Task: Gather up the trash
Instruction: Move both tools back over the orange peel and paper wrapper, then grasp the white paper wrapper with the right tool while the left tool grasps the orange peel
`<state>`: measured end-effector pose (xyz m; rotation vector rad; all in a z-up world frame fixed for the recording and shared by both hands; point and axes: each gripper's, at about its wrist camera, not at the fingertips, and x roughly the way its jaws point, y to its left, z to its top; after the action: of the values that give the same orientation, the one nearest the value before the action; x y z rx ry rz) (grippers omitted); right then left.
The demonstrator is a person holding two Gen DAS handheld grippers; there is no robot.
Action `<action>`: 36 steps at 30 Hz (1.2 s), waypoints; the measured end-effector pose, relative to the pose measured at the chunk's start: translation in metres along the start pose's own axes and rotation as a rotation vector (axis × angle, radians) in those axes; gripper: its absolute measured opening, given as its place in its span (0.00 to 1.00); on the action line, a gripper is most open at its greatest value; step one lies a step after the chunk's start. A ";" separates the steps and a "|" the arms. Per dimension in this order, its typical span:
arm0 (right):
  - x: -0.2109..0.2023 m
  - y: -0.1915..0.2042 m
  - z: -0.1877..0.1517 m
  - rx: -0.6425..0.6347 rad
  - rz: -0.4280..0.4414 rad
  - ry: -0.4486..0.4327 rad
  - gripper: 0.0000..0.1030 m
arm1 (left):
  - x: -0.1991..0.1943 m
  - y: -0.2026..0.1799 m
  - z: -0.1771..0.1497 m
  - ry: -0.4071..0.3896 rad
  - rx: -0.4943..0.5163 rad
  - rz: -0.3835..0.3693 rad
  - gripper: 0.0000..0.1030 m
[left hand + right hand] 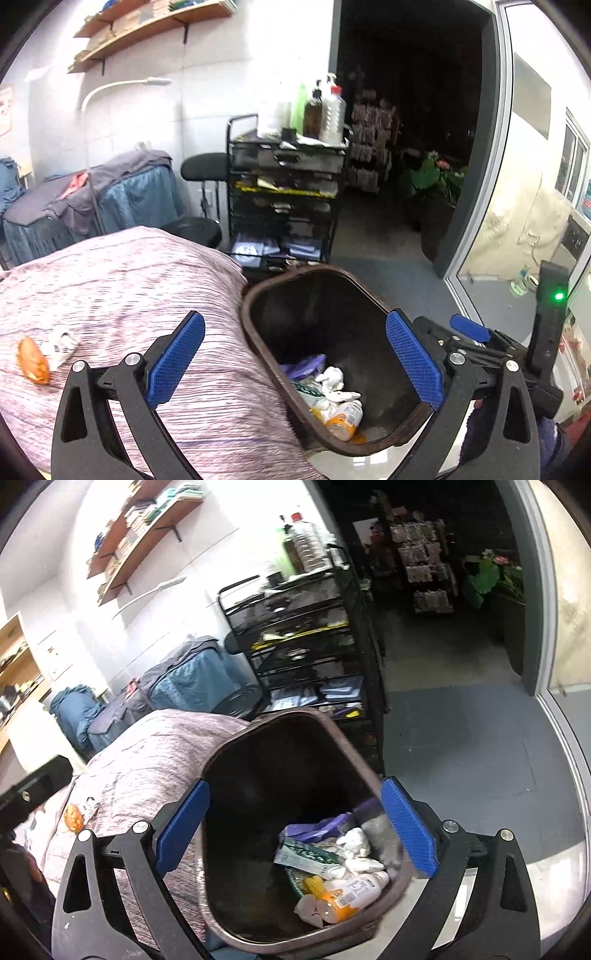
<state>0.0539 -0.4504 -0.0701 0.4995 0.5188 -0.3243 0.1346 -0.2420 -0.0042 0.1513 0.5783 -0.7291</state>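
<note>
Both grippers are spread wide with nothing held. The left gripper [295, 363] sits at lower centre of its frame, one blue pad over the pink bed cover [122, 280], the other over the brown bin [255, 295]. The right gripper [295, 827] hangs over the bin [229, 746], pads straddling its mouth. Trash lies inside the bin at lower right: white crumpled tissue [356, 843], a white bottle with orange cap [354, 890], a purple wrapper [317, 829], a green-patterned packet [306, 854]. Still on the cover at left of frame: an orange item [33, 360], possibly a wrapper, touching a white crumpled piece [61, 345]. A black drawer cart [284, 192] stands behind the bin.
</note>
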 end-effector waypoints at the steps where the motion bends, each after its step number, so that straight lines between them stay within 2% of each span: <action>1: 0.000 0.003 -0.001 -0.007 0.009 0.001 0.90 | -0.005 0.003 -0.001 -0.010 -0.003 0.007 0.94; 13: 0.002 0.077 -0.001 -0.149 0.120 -0.017 0.90 | -0.045 0.061 -0.011 -0.036 -0.105 0.092 0.94; 18: 0.009 0.116 -0.005 -0.212 0.199 0.019 0.90 | -0.057 0.090 -0.020 -0.028 -0.140 0.158 0.94; 28: 0.025 0.200 -0.019 -0.355 0.320 0.092 0.90 | -0.082 0.175 -0.052 0.022 -0.275 0.299 0.94; 36: 0.042 0.260 -0.032 -0.473 0.385 0.161 0.90 | -0.089 0.255 -0.084 0.100 -0.411 0.392 0.94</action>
<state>0.1839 -0.2243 -0.0204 0.1569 0.6193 0.2091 0.2141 0.0266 -0.0425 -0.0811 0.7551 -0.2148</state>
